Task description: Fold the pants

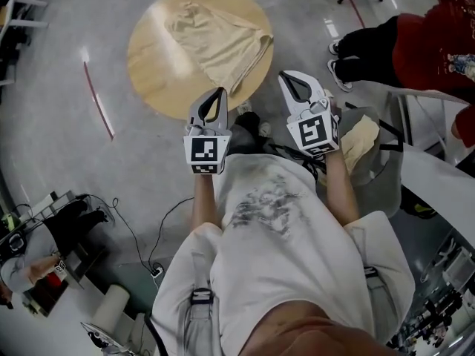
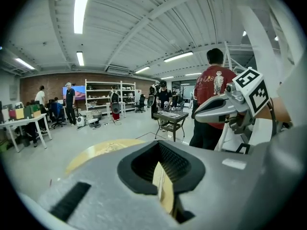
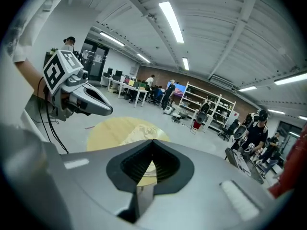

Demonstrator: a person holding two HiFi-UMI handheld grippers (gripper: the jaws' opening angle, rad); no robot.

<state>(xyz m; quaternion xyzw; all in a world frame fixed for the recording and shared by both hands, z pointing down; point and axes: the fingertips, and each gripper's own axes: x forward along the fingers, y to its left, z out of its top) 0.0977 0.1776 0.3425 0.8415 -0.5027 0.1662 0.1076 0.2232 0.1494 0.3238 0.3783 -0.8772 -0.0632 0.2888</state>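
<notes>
Lying rumpled on far table (image 1: 152,61): pants (image 1: 217,41), probably light, limp, best pinched at corners; left gripper (image 1: 220,93), right gripper (image 1: 285,76) closed, empty.

White T-shirt (image 1: 297,228), grey print; grey left gripper (image 1: 221,93), right gripper (image 1: 284,77); black-white marker cubes (image 1: 205,153).

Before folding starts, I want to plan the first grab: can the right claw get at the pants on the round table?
Probably yes. The right claw, shut and empty, is held just short of the table, the pants reach its near edge, and nothing stands between.
</notes>
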